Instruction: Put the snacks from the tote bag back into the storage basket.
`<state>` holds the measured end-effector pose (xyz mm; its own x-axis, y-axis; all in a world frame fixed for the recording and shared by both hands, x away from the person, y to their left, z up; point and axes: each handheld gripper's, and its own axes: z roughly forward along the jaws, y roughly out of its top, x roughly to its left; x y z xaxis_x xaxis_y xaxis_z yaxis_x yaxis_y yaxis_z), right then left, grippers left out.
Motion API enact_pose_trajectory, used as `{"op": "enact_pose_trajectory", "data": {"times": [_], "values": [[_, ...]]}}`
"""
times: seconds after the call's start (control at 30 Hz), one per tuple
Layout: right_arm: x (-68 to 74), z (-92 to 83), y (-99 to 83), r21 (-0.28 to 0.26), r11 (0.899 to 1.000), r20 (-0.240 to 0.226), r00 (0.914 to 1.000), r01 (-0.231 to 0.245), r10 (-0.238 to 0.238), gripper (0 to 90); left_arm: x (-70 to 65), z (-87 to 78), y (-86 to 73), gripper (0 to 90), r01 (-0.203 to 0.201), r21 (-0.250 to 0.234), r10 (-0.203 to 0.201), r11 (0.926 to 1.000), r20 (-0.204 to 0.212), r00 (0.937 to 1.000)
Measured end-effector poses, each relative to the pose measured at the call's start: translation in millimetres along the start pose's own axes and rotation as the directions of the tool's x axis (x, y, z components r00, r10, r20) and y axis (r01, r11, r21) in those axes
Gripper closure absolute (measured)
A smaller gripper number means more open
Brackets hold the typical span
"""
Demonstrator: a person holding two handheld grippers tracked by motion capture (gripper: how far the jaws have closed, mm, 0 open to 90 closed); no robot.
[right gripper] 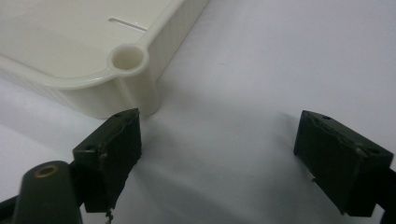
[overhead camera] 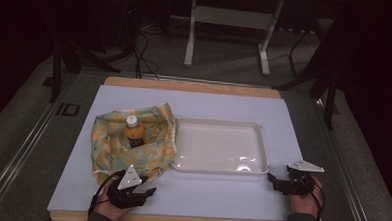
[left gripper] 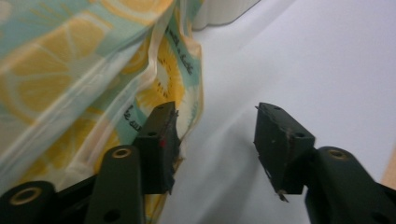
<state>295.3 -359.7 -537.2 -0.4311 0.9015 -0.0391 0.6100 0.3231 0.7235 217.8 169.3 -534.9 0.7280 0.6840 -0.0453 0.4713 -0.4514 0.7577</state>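
We take the shallow cream plastic tray [overhead camera: 221, 146] at the middle of the white-topped bench [overhead camera: 190, 200] as our landmark. Just to its left lies a soft cloth bag printed with yellow lemon slices on pale green [overhead camera: 132, 143], its edge touching or nearly touching the tray's left rim. A small orange juice bottle with a white cap [overhead camera: 132, 130] stands upright in the bag's open mouth, so we judge the work in hand to be getting the bottle out of the bag, with the bare tray beside it as the likely place to set it.

Our left claw [overhead camera: 148, 192] sits in front of the tray's near-left corner, low on the bench at the bag's near hem. In the left gripper view its jaws stand moderately open with nothing between them; one pad [left gripper: 161, 140] lies against the folded cloth [left gripper: 70, 84], the other over bare bench. We read this as lining up to pinch the fabric and steady the bag.

Our right claw [overhead camera: 272, 180] waits just off the tray's near-right corner [right gripper: 128, 58], jaws wide and empty, probably parked there to brace the tray or reach across for the bottle.
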Motion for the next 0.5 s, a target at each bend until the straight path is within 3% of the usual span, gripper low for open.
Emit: {"op": "enact_pose_trajectory", "data": {"times": [0.03,0.2,0.3,0.43,0.5], "values": [[2.8,-1.4,-0.5,-0.010,1.000,0.009,0.9997,0.024,-0.024,14.6,-1.5,-6.0,2.9,50.1,-0.007,-0.013,0.007,0.9999,0.003,1.0000],[3.5,-3.6,-1.7,-0.033,0.999,0.015,0.9995,0.027,-0.027,14.6,-3.3,-15.0,7.8,50.1,-0.012,-0.032,0.012,0.9994,-0.003,0.9999],[1.6,-5.9,-3.2,-0.059,0.998,-0.003,0.9999,0.012,-0.013,14.8,0.3,-24.9,11.4,49.8,0.008,-0.051,-0.008,0.9987,-0.007,0.9999],[0.2,-10.0,-4.4,-0.093,0.996,-0.047,0.9989,0.000,-0.004,22.0,6.3,-38.8,14.5,49.3,0.024,-0.068,-0.026,0.9974,-0.026,0.9993],[0.4,-10.8,-4.9,-0.104,0.995,-0.085,0.9961,0.013,-0.022,22.0,9.9,-45.6,16.4,48.2,0.033,-0.078,-0.035,0.9964,-0.029,0.9990]]}}
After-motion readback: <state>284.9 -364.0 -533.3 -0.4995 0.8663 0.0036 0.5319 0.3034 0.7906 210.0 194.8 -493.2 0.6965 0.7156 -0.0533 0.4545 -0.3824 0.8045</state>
